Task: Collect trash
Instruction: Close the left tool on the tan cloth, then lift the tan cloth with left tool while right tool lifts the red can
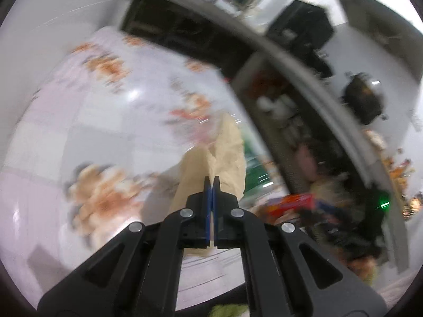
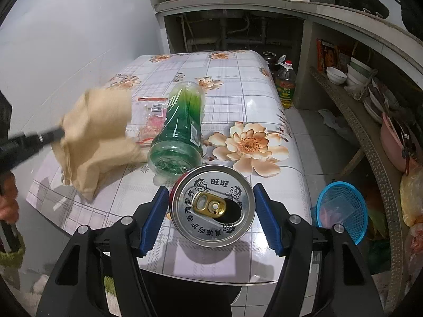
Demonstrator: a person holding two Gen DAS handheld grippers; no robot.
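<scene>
A kitchen table (image 2: 232, 97) under a glossy flowered oilcloth is carrying several pieces of rubbish.

At the far left, the left gripper (image 1: 212, 178) is pinching a crumpled tan paper bag (image 2: 97, 132), its jaws pressed together on a fold of it. The bag is hanging mostly off the surface, only its lower corner seeming to brush the cloth. It looks light, limp and easily torn, so a pinch on a thick fold is probably holding best.

Just right of the bag, a small clear plastic packet (image 2: 149, 121) with pink print is lying flat. It would likely be thin and slippery to pick up.

Beside it, a green plastic bottle (image 2: 182, 124) is lying on its side, base toward the camera. It appears empty, light and prone to rolling. The narrower waist seems the surest hold.

Nearest the camera, the right gripper (image 2: 211, 211) is straddling an opened drink can (image 2: 212, 204), blue pads spread on either side. Whether they are actually pressing its wall is unclear. The tin looks thin, smooth and dentable. Its contents cannot be seen.

On the floor at right, a blue mesh basket (image 2: 351, 227) is sitting with something pale and pinkish inside.
</scene>
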